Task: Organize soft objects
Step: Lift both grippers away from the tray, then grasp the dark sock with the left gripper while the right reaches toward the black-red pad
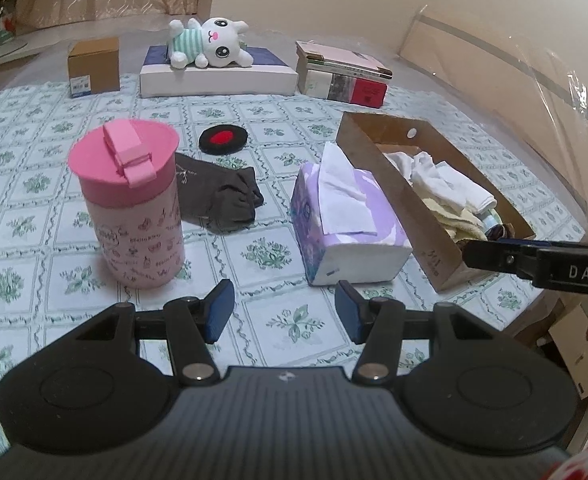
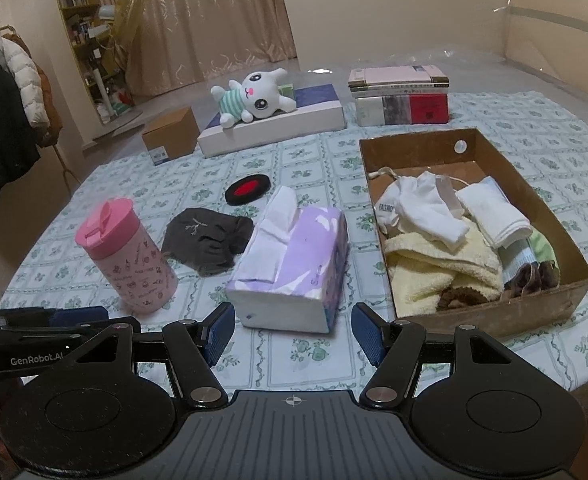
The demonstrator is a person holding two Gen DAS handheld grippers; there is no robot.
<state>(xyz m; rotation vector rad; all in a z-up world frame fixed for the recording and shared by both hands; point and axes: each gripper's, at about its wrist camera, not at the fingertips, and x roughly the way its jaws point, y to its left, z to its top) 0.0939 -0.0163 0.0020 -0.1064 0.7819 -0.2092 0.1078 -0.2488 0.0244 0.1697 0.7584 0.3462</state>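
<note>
1. Though both views are wide, the open brown cardboard box (image 2: 534,184) shows only partly from the left wrist: its near wall hides most of the white and yellow cloths (image 2: 446,248) piled inside.
2. Crumpled dark grey sock (image 2: 205,240) lies on the floral surface (image 2: 314,160), half behind the pink lidded tumbler (image 1: 129,200) and left of the purple tissue pack (image 2: 294,268).
3. Left gripper (image 1: 283,310) and right gripper (image 2: 294,328): jaws apart, empty.
4. White plush bunny (image 1: 209,42) lies on a flat white box (image 1: 217,76) at the back.

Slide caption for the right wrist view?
Open right gripper faces tissue pack beside cardboard box of folded cloths.
</note>
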